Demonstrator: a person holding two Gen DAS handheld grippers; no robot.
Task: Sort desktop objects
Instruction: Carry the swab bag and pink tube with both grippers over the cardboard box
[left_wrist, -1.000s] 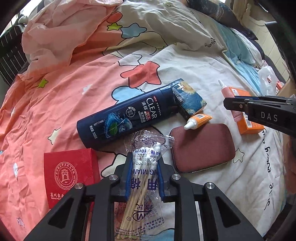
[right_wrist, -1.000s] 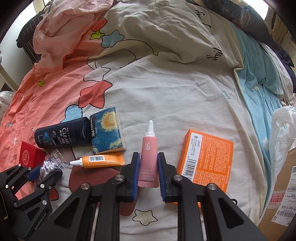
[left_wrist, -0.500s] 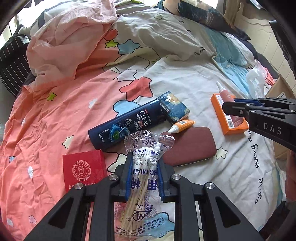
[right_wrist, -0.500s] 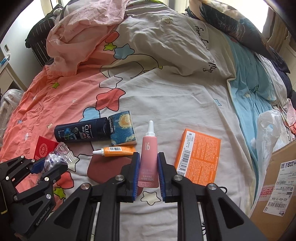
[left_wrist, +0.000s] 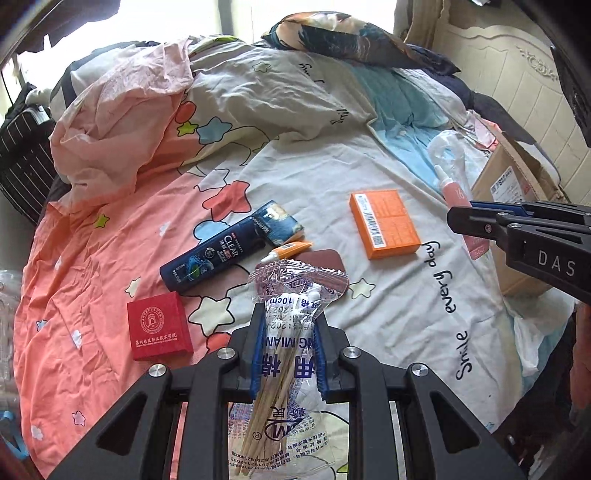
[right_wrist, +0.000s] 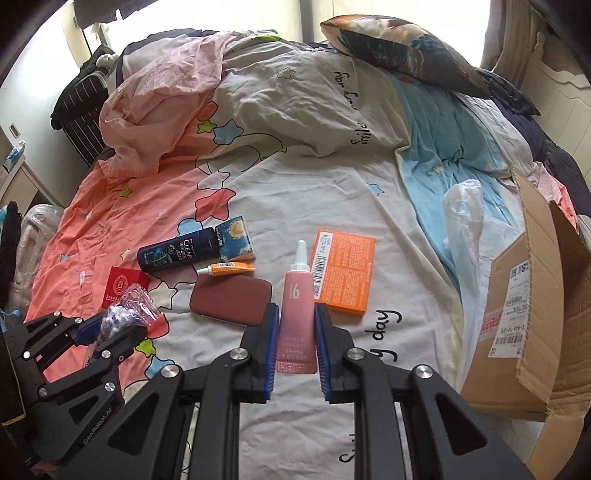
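Blue-padded grippers each clamp one item above the bed.
Left gripper (left_wrist: 288, 347) pinches the cotton-swab bag (left_wrist: 291, 332) across its middle, so the limp bag hangs steady; right gripper (right_wrist: 295, 332) holds the pink tube (right_wrist: 297, 314) by its flat end, nozzle forward. Shampoo bottle (left_wrist: 218, 254), orange box (left_wrist: 384, 223), red box (left_wrist: 159, 330) and brown case (right_wrist: 231, 301) lie on the bedsheet (left_wrist: 314, 177); a cardboard carton (right_wrist: 535, 332) stands open beside it, a likely destination.

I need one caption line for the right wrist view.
Right gripper holds a pink tube above a bedsheet with an orange box and shampoo bottle.
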